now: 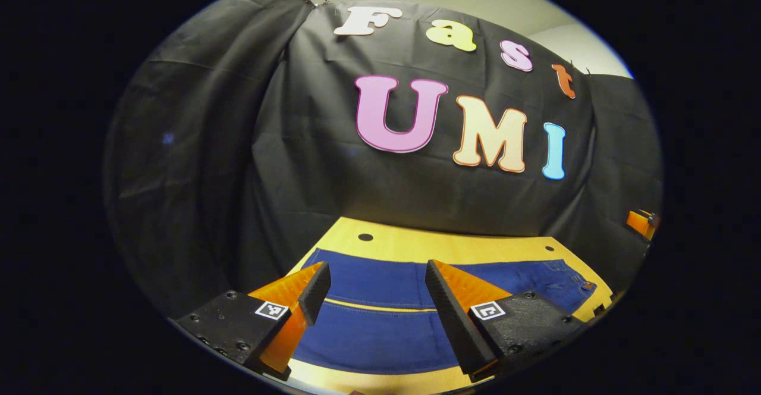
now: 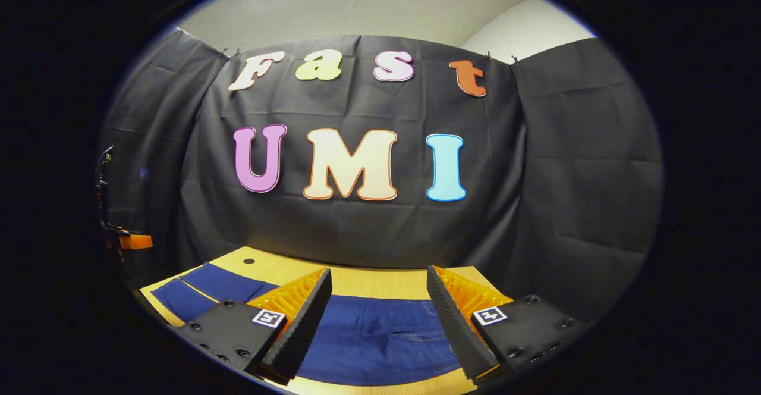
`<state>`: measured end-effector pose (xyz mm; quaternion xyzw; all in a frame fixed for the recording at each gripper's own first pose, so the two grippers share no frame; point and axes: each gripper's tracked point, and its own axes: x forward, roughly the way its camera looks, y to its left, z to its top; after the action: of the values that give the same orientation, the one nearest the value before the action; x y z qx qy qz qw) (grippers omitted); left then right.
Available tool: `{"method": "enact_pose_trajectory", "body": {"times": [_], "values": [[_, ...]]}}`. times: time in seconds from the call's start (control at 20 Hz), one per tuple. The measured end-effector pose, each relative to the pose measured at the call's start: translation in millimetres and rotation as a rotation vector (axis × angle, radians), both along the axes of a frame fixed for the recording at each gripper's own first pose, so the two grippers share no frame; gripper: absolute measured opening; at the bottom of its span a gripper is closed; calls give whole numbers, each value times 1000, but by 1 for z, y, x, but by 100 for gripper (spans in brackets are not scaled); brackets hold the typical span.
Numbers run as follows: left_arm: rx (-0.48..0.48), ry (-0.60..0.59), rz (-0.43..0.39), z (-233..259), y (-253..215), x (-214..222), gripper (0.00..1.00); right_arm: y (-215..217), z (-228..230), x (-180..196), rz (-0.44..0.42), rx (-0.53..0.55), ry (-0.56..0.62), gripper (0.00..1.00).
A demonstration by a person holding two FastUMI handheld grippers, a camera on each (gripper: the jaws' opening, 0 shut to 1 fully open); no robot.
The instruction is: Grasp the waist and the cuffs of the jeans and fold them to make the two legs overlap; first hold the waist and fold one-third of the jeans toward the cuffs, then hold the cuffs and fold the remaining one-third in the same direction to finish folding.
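The jeans (image 1: 380,306) run under both gripper views' lower edges; fingers (image 2: 297,329) hide parts, cuffs cut off.

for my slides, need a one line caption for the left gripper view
Left gripper open above dark blue jeans spread flat on a yellow table.

Both views look low and forward across the table (image 1: 416,246) toward the wall, sharing the jeans (image 2: 380,335).
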<state>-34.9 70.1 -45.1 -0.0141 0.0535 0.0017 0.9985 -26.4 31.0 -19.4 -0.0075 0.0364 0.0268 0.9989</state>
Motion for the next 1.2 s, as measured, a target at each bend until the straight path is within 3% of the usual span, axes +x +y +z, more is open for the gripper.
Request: {"method": "enact_pose_trajectory", "body": {"times": [0.3, 0.65, 0.9, 1.2], "values": [[-5, 259, -155, -78, 23, -25, 96, 7, -18, -18, 6, -51, 54, 99], [145, 603, -309, -158, 50, -51, 96, 20, -40, -31, 27, -80, 129, 99], [360, 826, -437, -201, 71, -66, 96, 30, -44, -33, 49, -88, 138, 99], [573, 953, -559, -214, 88, -69, 96, 32, -59, -36, 56, -118, 188, 100]]}}
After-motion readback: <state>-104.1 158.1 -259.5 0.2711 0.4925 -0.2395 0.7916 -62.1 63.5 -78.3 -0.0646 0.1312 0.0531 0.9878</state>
